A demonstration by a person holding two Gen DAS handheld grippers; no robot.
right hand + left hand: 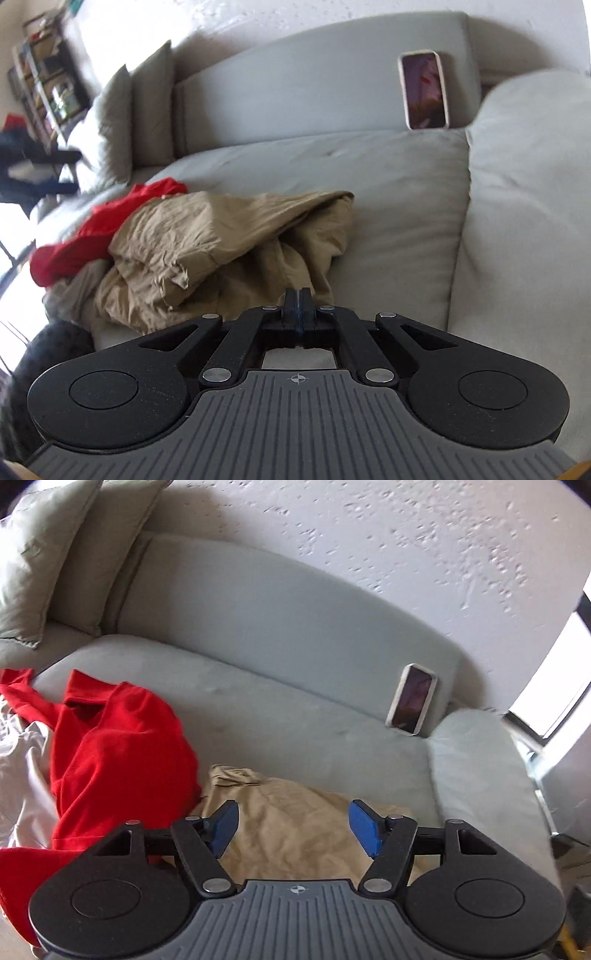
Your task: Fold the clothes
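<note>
Left tool (293,825) gapes empty over rumpled khaki trousers (229,251) on the sofa (295,716); right tool (300,301) is clamped shut, holding nothing. A careless pinch risks snagging the overlapping red shirt (118,738).

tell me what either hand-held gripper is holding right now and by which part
Nothing is held. The left hand-held gripper is open above the tan garment; the right hand-held gripper is shut, with no cloth between its fingers.

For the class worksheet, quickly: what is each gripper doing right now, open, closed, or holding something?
Left gripper: open, nothing between its blue pads, above the tan garment.
Right gripper: closed, pads pressed together; no cloth visibly held.
</note>
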